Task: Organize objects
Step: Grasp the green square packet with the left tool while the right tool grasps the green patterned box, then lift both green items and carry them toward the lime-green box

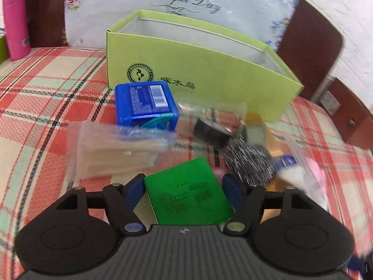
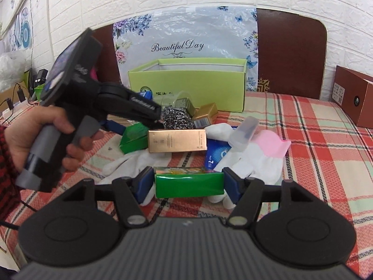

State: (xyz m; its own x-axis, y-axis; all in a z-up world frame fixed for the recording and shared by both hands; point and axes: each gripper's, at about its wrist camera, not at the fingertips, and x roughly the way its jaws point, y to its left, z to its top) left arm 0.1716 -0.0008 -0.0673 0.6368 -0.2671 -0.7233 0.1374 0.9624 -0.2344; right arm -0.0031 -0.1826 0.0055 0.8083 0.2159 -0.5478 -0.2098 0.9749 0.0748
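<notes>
My left gripper (image 1: 184,187) is shut on a green box (image 1: 186,196), held above the plaid table; the same gripper and box (image 2: 134,137) show at left in the right wrist view. My right gripper (image 2: 188,183) is shut on another green box (image 2: 188,184), just above the table. An open lime-green carton (image 1: 198,79) stands behind the pile and also shows in the right wrist view (image 2: 186,84). In front of it lie a blue box (image 1: 145,105), a steel scourer (image 1: 247,161), a clear packet of sticks (image 1: 116,147) and a copper box (image 2: 177,141).
White gloves (image 2: 242,161), a pink cloth (image 2: 270,144), a clear plastic case (image 2: 244,133), a blue packet (image 2: 215,154) and gold boxes (image 2: 206,114) lie on the plaid cloth (image 2: 314,151). A pink bottle (image 1: 15,21) stands far left. A brown box (image 2: 354,98) sits at right.
</notes>
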